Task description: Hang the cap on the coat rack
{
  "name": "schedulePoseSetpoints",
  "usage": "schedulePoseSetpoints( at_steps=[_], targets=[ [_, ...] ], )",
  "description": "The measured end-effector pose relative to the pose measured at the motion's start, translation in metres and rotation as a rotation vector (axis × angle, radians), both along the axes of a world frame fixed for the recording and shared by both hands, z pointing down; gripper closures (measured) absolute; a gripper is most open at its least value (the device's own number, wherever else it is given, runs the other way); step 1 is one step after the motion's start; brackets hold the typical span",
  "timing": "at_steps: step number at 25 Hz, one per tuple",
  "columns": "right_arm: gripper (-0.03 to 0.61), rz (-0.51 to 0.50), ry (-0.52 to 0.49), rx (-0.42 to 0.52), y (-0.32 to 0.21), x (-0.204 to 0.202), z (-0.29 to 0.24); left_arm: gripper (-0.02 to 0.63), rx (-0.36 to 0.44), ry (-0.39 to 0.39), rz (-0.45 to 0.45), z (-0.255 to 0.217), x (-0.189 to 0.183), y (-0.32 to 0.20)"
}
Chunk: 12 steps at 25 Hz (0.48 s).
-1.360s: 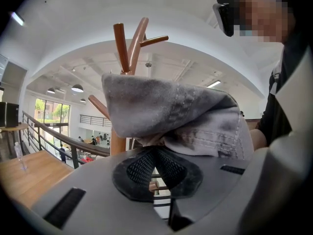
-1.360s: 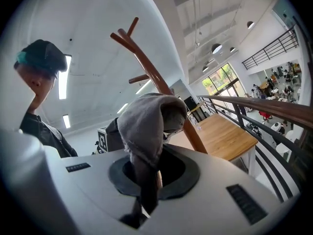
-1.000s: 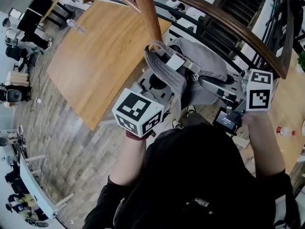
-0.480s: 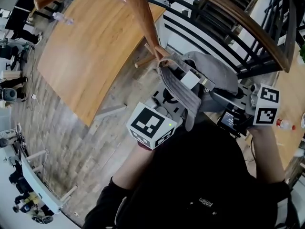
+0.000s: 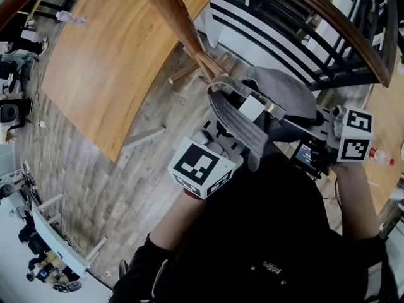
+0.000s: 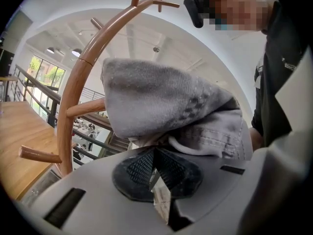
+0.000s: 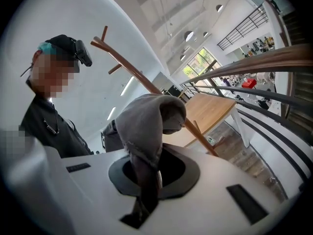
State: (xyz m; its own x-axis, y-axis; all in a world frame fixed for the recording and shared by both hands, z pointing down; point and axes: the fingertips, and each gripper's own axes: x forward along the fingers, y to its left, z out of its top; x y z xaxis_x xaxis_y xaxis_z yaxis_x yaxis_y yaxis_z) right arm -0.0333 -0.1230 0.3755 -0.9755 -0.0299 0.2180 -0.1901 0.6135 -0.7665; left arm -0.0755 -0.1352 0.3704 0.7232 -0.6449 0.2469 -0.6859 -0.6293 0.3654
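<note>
right tool clamps grey cap, wooden coat rack just behind.

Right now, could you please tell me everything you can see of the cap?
The cap is grey, soft woven cloth, with a stitched brim and a white label inside. It is crumpled and held up between both grippers: the left gripper pinches one edge, and the right gripper is shut on another fold. It sits close beside the wooden rack, on no peg. I cannot tell whether it touches the rack.
</note>
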Motion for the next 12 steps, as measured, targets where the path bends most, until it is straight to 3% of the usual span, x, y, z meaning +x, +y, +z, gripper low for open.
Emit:
schedulePoseSetpoints(
  at_steps=[12],
  targets=[
    [0.552,-0.038,-0.029,-0.058,-0.0045,-0.0038,-0.0038,0.611,0.001,-0.003,0.010,-0.0085,-0.0006,-0.0078]
  ],
)
